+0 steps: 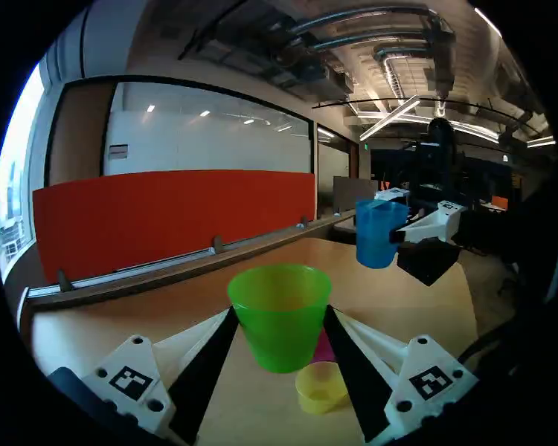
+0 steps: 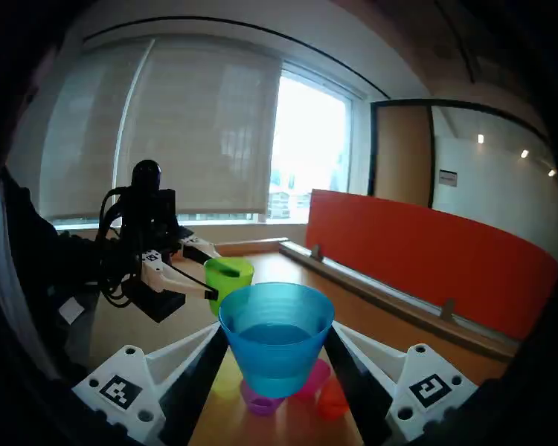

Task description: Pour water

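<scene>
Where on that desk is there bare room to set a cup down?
The wooden desk is bare in a broad strip along the orange divider, left of the green cup. It's crowded below that cup, where a small yellow cup and a pink cup sit.

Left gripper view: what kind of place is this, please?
Probably an open-plan office: a wooden desk with an orange divider panel along its edge, a glass wall behind it, and exposed ceiling pipes above.

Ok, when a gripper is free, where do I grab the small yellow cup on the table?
Pinch the yellow cup across its walls just under the rim, probably from the left gripper view's near side: it stands upright, tapers downward, and a pink cup sits close behind.
</scene>
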The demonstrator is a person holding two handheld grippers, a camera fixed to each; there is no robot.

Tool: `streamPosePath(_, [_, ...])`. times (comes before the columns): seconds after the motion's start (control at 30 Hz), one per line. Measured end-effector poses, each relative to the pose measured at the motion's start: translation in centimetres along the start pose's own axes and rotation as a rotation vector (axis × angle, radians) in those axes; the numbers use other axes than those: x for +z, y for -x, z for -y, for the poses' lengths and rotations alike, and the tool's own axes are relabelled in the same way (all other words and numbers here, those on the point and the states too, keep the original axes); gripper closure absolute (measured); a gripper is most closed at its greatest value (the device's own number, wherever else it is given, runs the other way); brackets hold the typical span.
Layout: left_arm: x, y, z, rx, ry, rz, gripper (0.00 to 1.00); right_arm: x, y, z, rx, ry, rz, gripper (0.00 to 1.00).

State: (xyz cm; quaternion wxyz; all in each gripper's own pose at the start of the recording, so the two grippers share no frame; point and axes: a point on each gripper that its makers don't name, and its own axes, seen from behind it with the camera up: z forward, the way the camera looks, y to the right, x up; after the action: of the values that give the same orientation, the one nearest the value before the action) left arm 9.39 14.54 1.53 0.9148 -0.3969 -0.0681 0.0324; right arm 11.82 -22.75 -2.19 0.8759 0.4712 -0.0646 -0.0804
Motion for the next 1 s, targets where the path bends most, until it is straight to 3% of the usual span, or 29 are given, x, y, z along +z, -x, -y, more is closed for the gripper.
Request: streamPosePath(1.0, [-0.4, 1.3, -1.6, -0.014, 0.037, -0.002, 0.17, 0.2, -2.8, -0.4, -0.063, 0.008, -0.009, 0.11])
